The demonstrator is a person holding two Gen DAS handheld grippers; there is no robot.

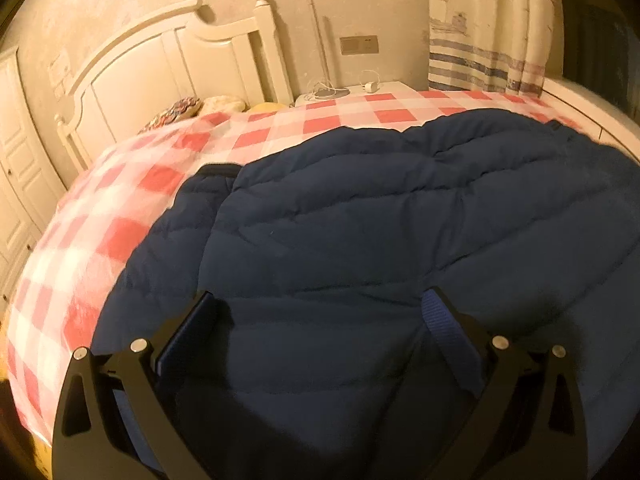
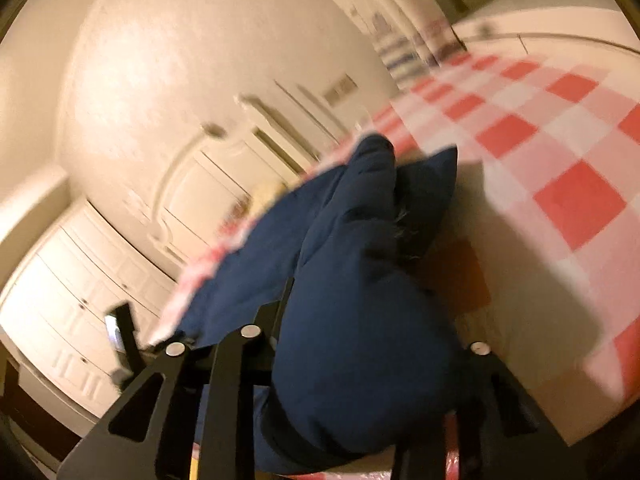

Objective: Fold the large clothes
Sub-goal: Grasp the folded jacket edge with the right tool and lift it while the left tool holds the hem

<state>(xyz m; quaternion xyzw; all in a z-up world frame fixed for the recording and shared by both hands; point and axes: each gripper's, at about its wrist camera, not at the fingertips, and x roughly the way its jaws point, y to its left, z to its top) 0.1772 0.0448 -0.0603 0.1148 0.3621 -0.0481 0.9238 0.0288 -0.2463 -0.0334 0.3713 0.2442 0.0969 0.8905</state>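
Observation:
A large navy quilted jacket (image 1: 380,220) lies spread on a bed with a red-and-white checked cover (image 1: 100,220). My left gripper (image 1: 320,300) is open and hovers just above the jacket's near part, with nothing between its fingers (image 1: 452,332). In the blurred, tilted right wrist view my right gripper (image 2: 360,300) is shut on a thick bunch of the jacket (image 2: 360,300). The bunch is lifted off the checked cover (image 2: 560,160) and hides the fingertips.
A white headboard (image 1: 180,60) and pillows (image 1: 192,108) are at the bed's far end. A nightstand with a charger (image 1: 360,90) and a striped curtain (image 1: 480,40) stand beyond. White wardrobe doors (image 2: 80,300) are at the left.

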